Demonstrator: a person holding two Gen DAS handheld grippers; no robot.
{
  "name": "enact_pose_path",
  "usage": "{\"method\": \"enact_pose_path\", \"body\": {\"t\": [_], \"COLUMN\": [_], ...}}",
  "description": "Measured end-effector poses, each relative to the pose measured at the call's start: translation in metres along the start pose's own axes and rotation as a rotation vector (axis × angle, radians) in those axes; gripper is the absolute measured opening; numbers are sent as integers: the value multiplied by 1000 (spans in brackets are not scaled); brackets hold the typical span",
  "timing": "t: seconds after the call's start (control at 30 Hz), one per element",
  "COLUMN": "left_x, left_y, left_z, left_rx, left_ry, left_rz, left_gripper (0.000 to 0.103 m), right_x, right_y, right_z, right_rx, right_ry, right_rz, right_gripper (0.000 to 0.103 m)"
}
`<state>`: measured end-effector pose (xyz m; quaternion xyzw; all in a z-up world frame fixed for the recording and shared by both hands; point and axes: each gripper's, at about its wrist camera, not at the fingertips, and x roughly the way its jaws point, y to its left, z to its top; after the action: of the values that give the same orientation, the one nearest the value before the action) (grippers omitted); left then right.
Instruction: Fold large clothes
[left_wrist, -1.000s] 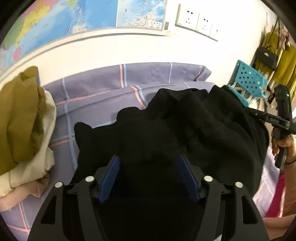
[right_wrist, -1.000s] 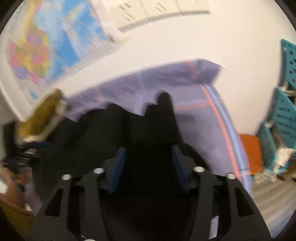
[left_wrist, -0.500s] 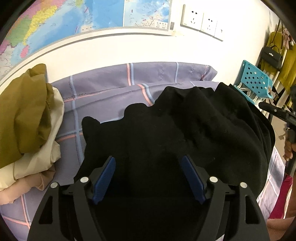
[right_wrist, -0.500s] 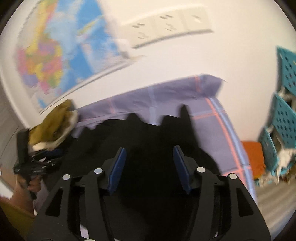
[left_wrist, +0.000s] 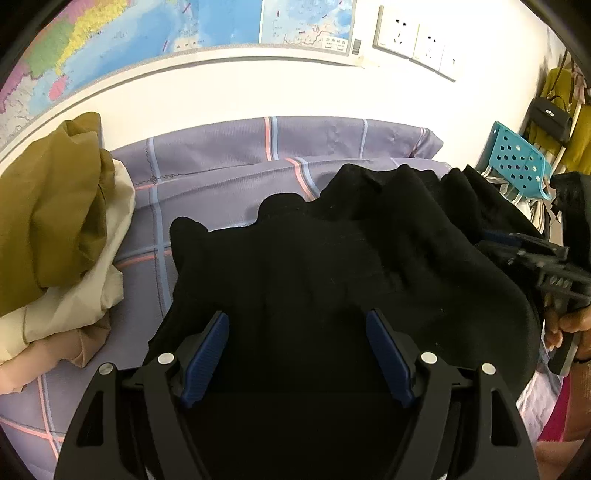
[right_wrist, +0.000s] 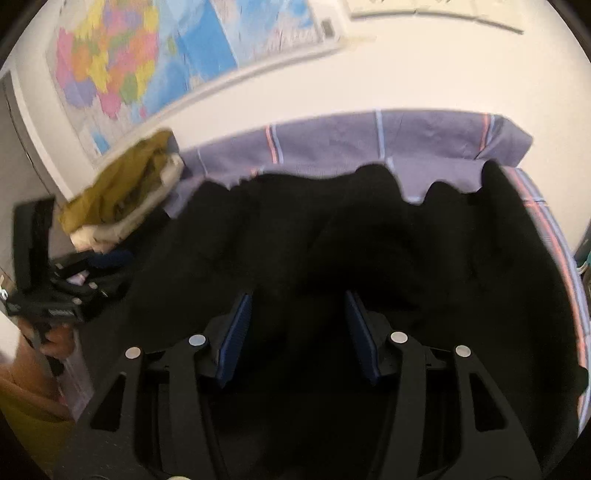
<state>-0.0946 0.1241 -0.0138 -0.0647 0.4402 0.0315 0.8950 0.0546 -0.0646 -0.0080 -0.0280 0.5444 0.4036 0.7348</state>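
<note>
Lying across a lilac bedsheet with pink and pale-blue check lines (left_wrist: 229, 184), a large black knitted garment (left_wrist: 332, 266) is bunching into soft ridges along its far edge and draping over the near side of the bed. The left gripper (left_wrist: 297, 354) is hovering low over the garment's near part, its jaws opening wide at this moment; black cloth is showing between the blue ribbed pads (left_wrist: 205, 354), but the pads are standing clear of it and pressing on nothing. The right gripper (right_wrist: 299, 336) is pointing down over the same garment (right_wrist: 406, 240) from the other side, its blue pads (right_wrist: 234, 338) set apart with dark fabric between them; the picture is blurred there, yet the pads are not appearing to pinch the cloth. In the left wrist view the right gripper's black body (left_wrist: 535, 266) is showing at the right edge, with the person's hand (left_wrist: 565, 325) wrapping its handle. In the right wrist view the left gripper's body (right_wrist: 55, 295) is sitting at the left edge. A heap of mustard, cream and pale-pink clothes (left_wrist: 55, 229) is resting on the sheet well to the left of the black garment, against the white wall. A coloured wall map (left_wrist: 147, 33) and white wall sockets (left_wrist: 413, 37) are hanging above, and a turquoise perforated plastic chair (left_wrist: 517, 158) is standing beyond the bed's right end.
</note>
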Motion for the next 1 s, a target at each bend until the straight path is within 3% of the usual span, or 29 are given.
{"method": "enact_pose_path", "body": {"t": [0.23, 0.4, 0.5, 0.7, 1.0], "left_x": [-13, -17, -13, -34, -53], "left_y": [-6, -8, -3, 6, 20], "left_z": [-8, -13, -16, -25, -45], "left_rx": [1, -1, -33, -54, -74], "left_ry": [-30, -39, -22, -66, -80], "left_rz": [3, -2, -12, -51, -38], "left_gripper": [77, 79, 81, 81, 81], "right_x": [-45, -39, -18, -9, -50], "right_y": [6, 22, 20, 18, 32], "right_z": [-13, -28, -33, -36, -35], "right_rx": [17, -8, 24, 53, -2], "right_ry": [-83, -47, 2, -13, -106], "right_rz": [54, 124, 110, 97, 27], "right_gripper": [59, 60, 60, 60, 68]}}
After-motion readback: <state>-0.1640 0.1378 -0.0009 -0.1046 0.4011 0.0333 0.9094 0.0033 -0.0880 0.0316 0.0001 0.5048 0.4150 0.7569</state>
